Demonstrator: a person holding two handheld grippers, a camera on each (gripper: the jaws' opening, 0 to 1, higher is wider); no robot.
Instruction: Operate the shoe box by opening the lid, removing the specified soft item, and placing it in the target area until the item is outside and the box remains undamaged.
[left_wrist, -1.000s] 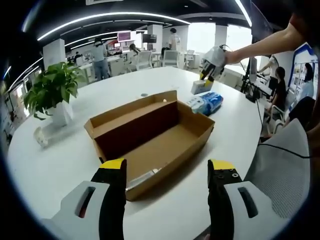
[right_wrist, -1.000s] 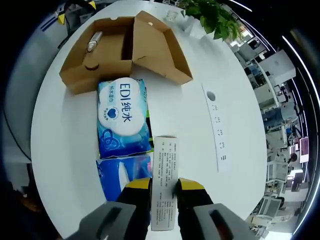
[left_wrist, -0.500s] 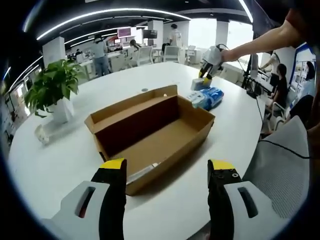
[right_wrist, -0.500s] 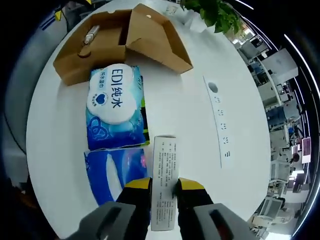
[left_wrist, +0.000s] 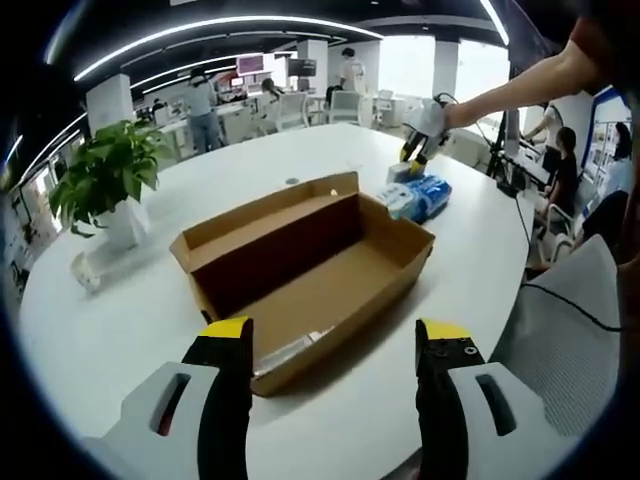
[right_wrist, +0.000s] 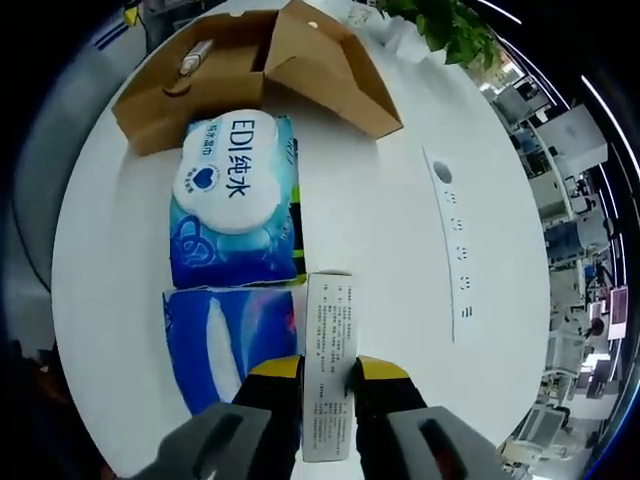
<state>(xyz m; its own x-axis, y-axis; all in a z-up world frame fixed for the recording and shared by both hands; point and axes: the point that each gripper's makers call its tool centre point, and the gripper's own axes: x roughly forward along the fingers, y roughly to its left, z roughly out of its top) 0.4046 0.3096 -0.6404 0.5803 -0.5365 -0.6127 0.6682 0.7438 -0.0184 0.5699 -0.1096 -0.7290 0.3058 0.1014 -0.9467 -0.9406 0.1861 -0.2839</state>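
The brown shoe box (left_wrist: 300, 270) lies open on the white round table, its lid folded back toward the plant. My left gripper (left_wrist: 333, 335) hovers open just in front of the box's near end, nothing between its fingers. A small clear tube (left_wrist: 290, 350) lies inside that near end. In the right gripper view the same box (right_wrist: 250, 70) sits at the top. My right gripper (right_wrist: 328, 372) is shut on a white printed carton (right_wrist: 330, 350), held low over the table beside two blue wet-wipe packs (right_wrist: 235, 200) (right_wrist: 225, 340). The right gripper (left_wrist: 418, 130) appears far across the table.
A potted green plant (left_wrist: 100, 185) stands at the table's left side. A row of cable ports (right_wrist: 455, 240) runs along the tabletop. Grey office chair back (left_wrist: 560, 330) sits at the near right. People and desks fill the room behind.
My right gripper has carried the white carton further along past the wipes packs and lower toward the table. The left gripper has stayed open and almost still.
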